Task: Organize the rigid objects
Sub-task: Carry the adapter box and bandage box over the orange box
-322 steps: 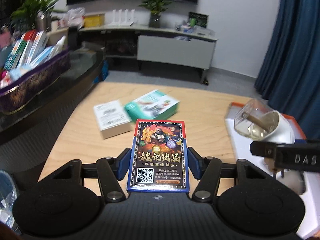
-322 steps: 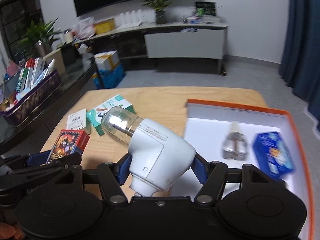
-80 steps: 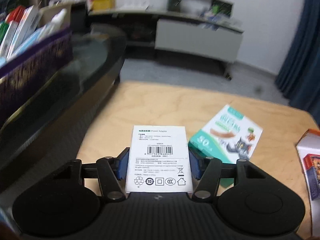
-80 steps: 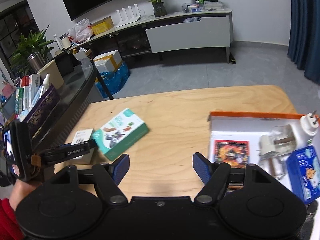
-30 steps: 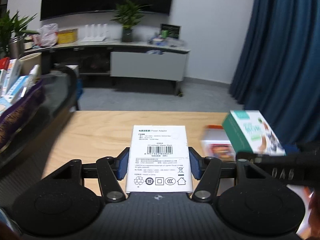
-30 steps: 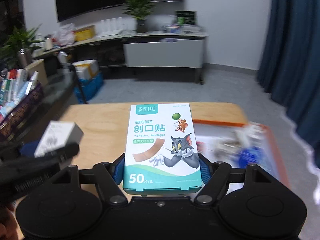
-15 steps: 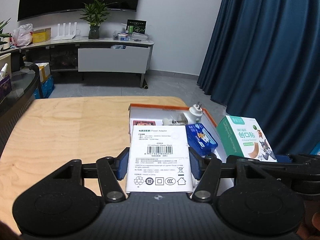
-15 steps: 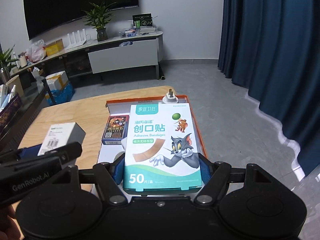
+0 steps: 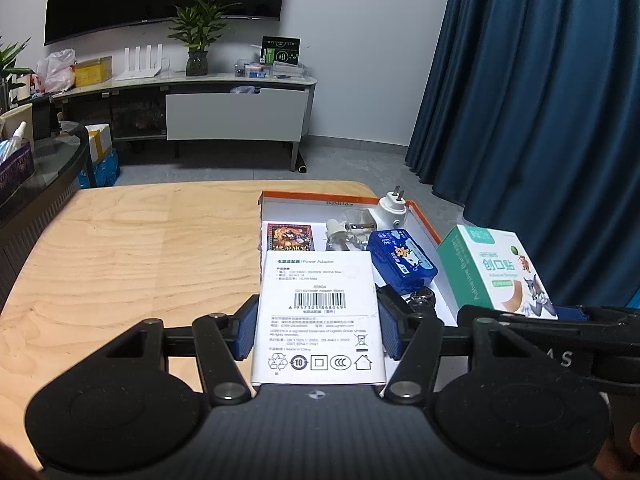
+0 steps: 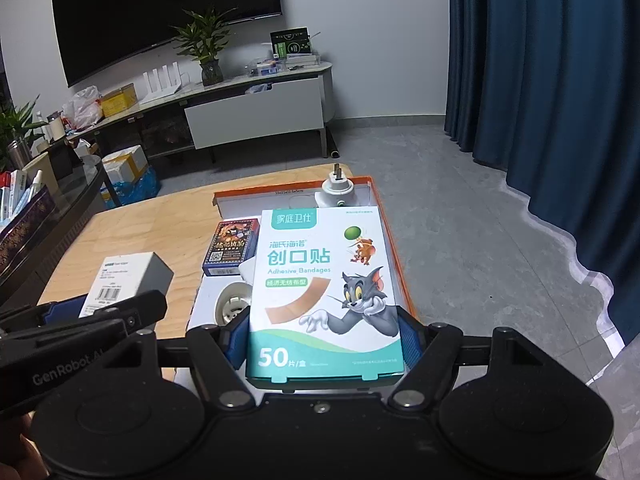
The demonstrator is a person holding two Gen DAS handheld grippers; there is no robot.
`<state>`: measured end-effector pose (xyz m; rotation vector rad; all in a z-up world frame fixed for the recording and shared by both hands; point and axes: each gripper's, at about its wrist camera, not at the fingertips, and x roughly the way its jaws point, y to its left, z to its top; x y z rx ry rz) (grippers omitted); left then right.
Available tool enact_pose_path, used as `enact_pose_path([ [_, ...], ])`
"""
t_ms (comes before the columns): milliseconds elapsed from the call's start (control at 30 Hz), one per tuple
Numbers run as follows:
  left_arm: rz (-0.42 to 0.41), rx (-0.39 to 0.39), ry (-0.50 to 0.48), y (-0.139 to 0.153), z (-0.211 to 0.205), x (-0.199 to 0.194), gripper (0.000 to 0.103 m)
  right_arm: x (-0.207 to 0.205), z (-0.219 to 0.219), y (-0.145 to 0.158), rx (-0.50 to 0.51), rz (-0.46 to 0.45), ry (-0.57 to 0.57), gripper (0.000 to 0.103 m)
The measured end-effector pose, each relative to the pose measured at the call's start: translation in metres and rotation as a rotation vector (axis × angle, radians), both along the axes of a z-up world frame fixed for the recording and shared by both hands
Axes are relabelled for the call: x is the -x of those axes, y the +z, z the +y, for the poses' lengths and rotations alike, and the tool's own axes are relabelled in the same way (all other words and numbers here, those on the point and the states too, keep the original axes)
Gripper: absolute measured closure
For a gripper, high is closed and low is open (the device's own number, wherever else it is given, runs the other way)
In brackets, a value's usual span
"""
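My left gripper (image 9: 318, 330) is shut on a white power adapter box (image 9: 320, 312), held above the near left part of the orange-rimmed white tray (image 9: 424, 220). My right gripper (image 10: 322, 334) is shut on a green and white adhesive bandage box (image 10: 320, 280), hanging over the tray's (image 10: 296, 192) right side. That bandage box (image 9: 496, 272) also shows at the right of the left wrist view, and the adapter box (image 10: 124, 280) at the left of the right wrist view. In the tray lie a card deck box (image 9: 290, 238), a blue box (image 9: 400, 260) and a white plug device (image 9: 392, 210).
The tray sits at the right end of a wooden table (image 9: 140, 260). A dark glass side table (image 9: 44, 172) with a purple basket stands to the left. Blue curtains (image 9: 540, 120) hang on the right, and a TV cabinet (image 9: 236, 112) stands at the back wall.
Both grippers have swung right with their boxes, from over the bare table to above the tray. In the last half second they have barely shifted.
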<state>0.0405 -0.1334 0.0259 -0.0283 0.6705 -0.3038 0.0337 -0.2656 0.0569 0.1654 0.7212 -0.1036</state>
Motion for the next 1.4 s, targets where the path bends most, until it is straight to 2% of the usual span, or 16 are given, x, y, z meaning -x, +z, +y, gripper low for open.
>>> enact_pose_path([
  [1400,0.011,0.001,-0.003,-0.013,0.002,0.012,0.043,0.004,0.003,-0.005,0.011,0.005,0.024,0.019],
])
